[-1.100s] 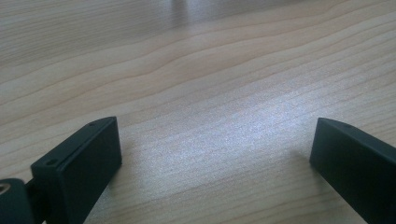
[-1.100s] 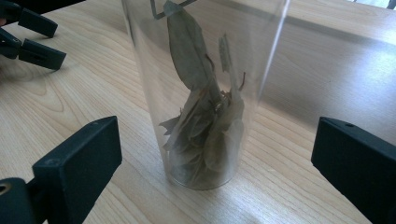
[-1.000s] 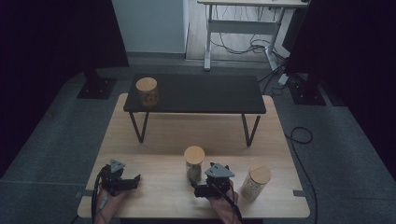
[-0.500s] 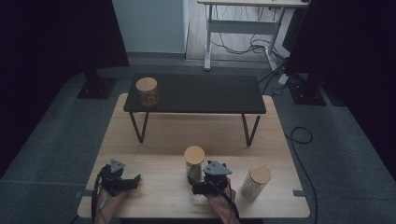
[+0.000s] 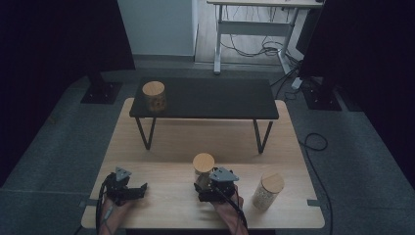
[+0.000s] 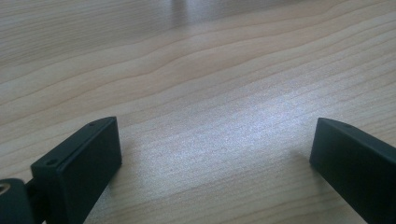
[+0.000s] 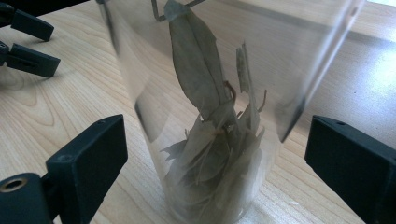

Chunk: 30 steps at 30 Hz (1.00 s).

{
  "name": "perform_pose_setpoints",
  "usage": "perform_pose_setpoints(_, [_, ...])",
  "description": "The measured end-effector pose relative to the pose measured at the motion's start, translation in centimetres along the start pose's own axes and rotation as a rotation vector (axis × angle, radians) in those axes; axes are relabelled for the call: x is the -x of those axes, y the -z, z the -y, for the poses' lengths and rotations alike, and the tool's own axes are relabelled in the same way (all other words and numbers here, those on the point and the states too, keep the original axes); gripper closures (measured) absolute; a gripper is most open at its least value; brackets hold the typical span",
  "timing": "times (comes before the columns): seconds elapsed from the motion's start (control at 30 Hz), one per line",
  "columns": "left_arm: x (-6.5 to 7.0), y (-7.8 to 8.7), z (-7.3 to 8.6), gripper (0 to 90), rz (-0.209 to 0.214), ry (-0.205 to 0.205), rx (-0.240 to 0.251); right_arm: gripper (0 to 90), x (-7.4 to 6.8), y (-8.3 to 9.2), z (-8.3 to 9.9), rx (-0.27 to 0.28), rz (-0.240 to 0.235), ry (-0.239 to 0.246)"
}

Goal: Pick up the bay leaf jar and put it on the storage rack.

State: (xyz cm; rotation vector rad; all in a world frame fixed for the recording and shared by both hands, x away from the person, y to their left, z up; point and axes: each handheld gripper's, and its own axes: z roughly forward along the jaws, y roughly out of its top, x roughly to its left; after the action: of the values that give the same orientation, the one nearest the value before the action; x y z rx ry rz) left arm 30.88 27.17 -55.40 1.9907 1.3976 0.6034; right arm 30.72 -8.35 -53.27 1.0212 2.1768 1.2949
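Closing on the glass jar [image 7: 210, 116] of dried leaves, which stands on the wooden table [image 5: 166, 200] near its front edge, the right gripper [image 7: 215, 158] has its jaws narrowing around the lower body, though gaps remain on both sides, so nothing is gripped yet. Centring the jar between the pads before squeezing should keep it from tipping. The left gripper [image 6: 210, 154] rests open over bare wood.

Dim room with grey carpet floor [image 5: 58, 147]; pale wooden table [image 5: 161, 147] bearing low black bench [image 5: 210, 100]; white-framed desk [image 5: 244, 24] behind, cables [image 5: 313, 142] trailing, dark curtains [image 5: 58, 39] flanking.
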Motion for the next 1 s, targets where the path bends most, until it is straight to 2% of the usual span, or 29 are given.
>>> perform_pose_setpoints(0.43, [0.0,0.0,0.0,1.7,0.000,0.000,-0.001,11.5,0.2,-0.8,0.3,0.011,0.011,0.009])
perform_pose_setpoints(0.73, [0.0,0.0,0.0,1.7,0.001,-0.001,-0.001,15.2,0.2,-1.2,0.2,0.025,-0.015,0.010])
perform_pose_setpoints(1.0, [0.0,0.0,0.0,1.7,0.002,-0.002,-0.001,23.6,0.3,-1.0,-0.1,0.041,-0.029,0.007])
